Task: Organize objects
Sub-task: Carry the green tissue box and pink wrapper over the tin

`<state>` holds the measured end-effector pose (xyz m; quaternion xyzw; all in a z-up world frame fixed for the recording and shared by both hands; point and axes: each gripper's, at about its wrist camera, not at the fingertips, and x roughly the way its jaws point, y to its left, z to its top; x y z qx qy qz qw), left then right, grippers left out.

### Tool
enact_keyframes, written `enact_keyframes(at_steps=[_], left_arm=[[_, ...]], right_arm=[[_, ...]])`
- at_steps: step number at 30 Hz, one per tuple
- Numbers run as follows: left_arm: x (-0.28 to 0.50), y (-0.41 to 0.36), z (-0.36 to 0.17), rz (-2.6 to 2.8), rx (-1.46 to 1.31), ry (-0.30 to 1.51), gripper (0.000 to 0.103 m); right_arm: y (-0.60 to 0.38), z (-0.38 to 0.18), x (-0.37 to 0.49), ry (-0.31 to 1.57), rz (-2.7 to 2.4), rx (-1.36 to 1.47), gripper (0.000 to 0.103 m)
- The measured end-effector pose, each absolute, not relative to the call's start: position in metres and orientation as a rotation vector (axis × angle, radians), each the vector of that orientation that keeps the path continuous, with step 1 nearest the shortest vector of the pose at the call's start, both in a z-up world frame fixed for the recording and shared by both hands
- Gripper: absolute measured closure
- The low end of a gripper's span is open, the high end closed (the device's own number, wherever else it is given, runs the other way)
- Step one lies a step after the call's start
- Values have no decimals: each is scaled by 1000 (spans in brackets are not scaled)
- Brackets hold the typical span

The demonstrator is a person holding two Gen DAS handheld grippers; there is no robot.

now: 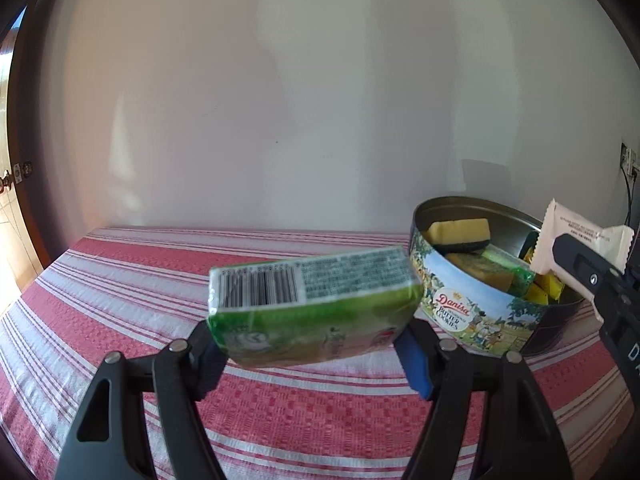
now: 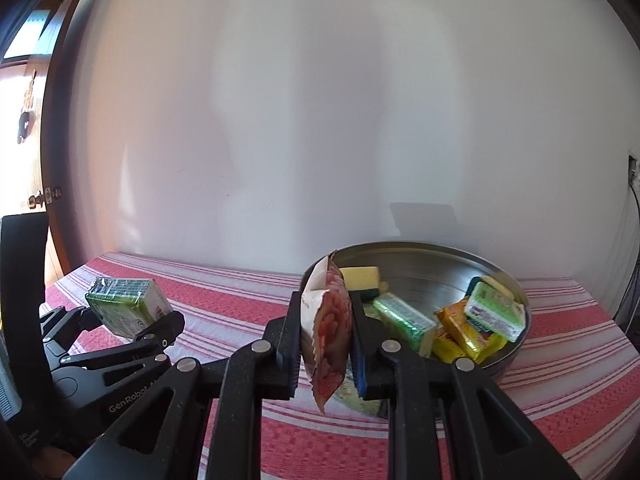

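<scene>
On the red-and-white striped tablecloth, at the far right, stands the round Danisa butter-cookie tin, lid off, close to the white wall. The left gripper pinches a green wrapped box between its two fingers, one on each short side; the box is held clear of the cloth, tilted, barcode face up, just left of the tin and not touching it. The right gripper is pressed onto a flat snack packet, white on one face and printed red-orange on the other, held on edge directly at the near rim of the tin. In the right wrist view the left gripper and its green box appear at the left, well apart from the tin. Inside the tin lie a yellow sponge with a dark scouring layer at the far left, two green packets, and yellow wrapped packets at the near right; their printed labels are too blurred to read. A wooden door with a knob shows at the far left.
</scene>
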<state>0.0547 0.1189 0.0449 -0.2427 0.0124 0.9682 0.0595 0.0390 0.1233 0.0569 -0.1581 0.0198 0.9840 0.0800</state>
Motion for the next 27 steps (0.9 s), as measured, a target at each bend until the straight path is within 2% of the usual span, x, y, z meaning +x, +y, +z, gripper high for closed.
enact_keyframes(at_steps=[27], left_arm=[[35, 228, 80, 2750, -632, 61, 31]], right_arm=[[238, 68, 41, 125, 2715, -381, 81]])
